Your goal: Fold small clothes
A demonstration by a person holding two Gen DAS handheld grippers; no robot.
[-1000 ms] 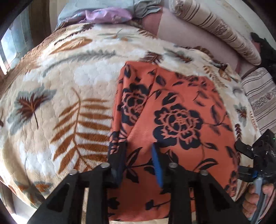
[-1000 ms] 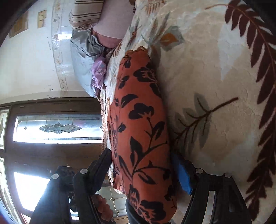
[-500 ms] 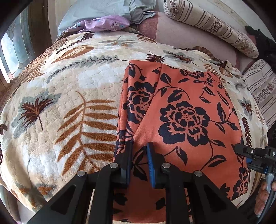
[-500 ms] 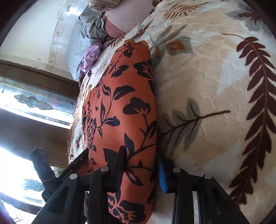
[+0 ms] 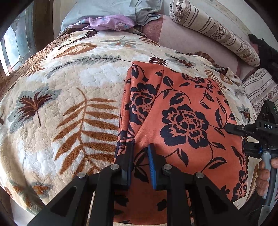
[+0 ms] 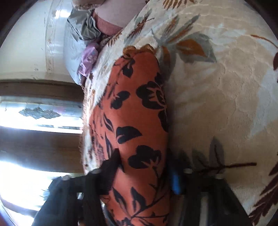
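Note:
An orange garment (image 5: 182, 121) with a black flower print lies spread on a leaf-patterned blanket (image 5: 69, 104). My left gripper (image 5: 140, 146) is at the garment's near left part, shut on a raised fold of the cloth. At the garment's right edge, my right gripper (image 5: 238, 139) has one finger above the cloth and one below. In the right wrist view, which is blurred, the garment (image 6: 135, 113) bulges between the fingers of my right gripper (image 6: 142, 161). Its jaws are opening slightly, and the cloth still fills the gap and touches both.
A striped bolster (image 5: 208, 29) lies along the far side, with a purple floral cloth (image 5: 111, 23) and grey-blue bedding (image 5: 97, 10) at the far left. A striped cushion (image 5: 260, 87) is at the right. A hand (image 5: 262, 177) holds the right gripper's handle. A bright window (image 6: 34, 113) is beyond the bed.
The left jaws closed from wide apart onto a fold of the garment. The right jaws narrowed on the garment's edge, and that gripper rolled and shifted along the edge.

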